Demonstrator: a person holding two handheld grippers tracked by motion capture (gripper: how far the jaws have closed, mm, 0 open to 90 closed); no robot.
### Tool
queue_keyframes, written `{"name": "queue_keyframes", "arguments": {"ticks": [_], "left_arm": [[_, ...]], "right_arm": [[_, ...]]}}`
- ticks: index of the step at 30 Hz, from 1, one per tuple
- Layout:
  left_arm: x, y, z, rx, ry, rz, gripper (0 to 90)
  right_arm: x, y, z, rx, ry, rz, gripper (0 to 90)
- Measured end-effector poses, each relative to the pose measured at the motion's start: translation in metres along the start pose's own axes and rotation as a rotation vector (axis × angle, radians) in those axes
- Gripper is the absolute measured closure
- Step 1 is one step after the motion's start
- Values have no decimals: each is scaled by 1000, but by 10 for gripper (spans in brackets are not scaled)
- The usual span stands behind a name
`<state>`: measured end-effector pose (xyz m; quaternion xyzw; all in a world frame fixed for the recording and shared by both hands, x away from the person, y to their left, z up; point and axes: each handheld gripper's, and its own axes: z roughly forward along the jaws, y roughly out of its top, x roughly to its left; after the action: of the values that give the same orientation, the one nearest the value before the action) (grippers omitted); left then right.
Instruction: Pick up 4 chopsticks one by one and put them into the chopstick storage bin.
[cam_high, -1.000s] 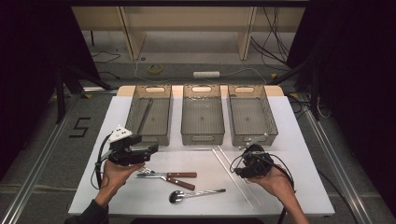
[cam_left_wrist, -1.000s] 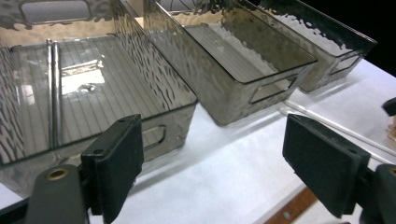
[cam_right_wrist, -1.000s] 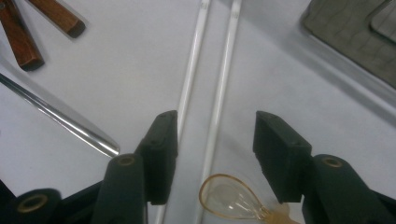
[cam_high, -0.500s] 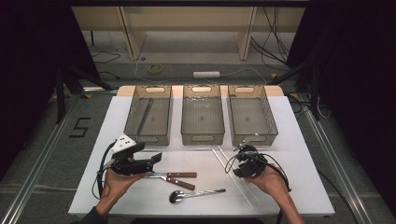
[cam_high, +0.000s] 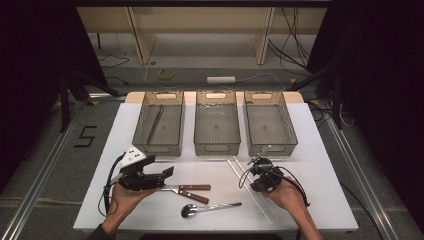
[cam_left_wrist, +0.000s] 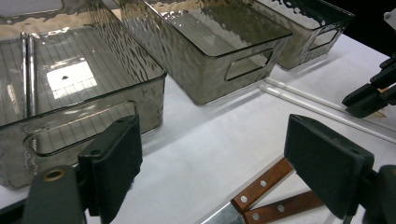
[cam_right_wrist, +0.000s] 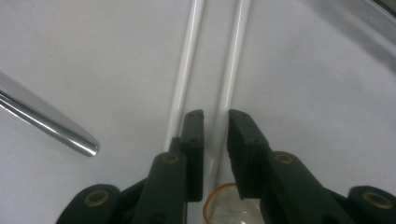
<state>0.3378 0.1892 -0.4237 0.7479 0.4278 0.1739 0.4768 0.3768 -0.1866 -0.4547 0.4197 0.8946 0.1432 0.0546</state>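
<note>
Two white chopsticks lie side by side on the white table. My right gripper points down at their far end. Its jaws have just been closing and stand narrow, with the right chopstick in the gap between the pads, which show no contact with it; the left chopstick runs under the left jaw. My left gripper hangs wide open above two wooden-handled knives; their handles lie between its fingers. A metal spoon lies at the front.
Three smoky clear bins stand in a row at the back: left, middle, right. The left bin holds a pair of metal chopsticks. The spoon's handle lies left of my right gripper.
The left gripper has drifted slightly toward the near side, over the knives. The right hand has stayed at the chopsticks' far end.
</note>
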Motion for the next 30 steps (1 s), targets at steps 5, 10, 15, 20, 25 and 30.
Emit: {"name": "queue_keyframes", "arguments": {"ticks": [5, 10, 15, 20, 25, 30], "left_arm": [[0, 0, -1, 0, -1, 3, 186], [-3, 0, 0, 0, -4, 6, 187], [-4, -1, 0, -1, -8, 9, 187], [-4, -1, 0, 1, -10, 13, 188], [-6, -1, 0, 7, -13, 20, 189], [-5, -1, 0, 6, -13, 18, 191]], "right_arm": [[1, 0, 1, 9, -4, 1, 800], [4, 0, 4, 17, -13, 3, 813], [6, 0, 4, 19, -26, 7, 831], [6, 0, 5, 10, -26, 35, 845], [5, -2, 4, 3, -22, 58, 851], [4, -2, 4, -2, -18, 77, 853]]}}
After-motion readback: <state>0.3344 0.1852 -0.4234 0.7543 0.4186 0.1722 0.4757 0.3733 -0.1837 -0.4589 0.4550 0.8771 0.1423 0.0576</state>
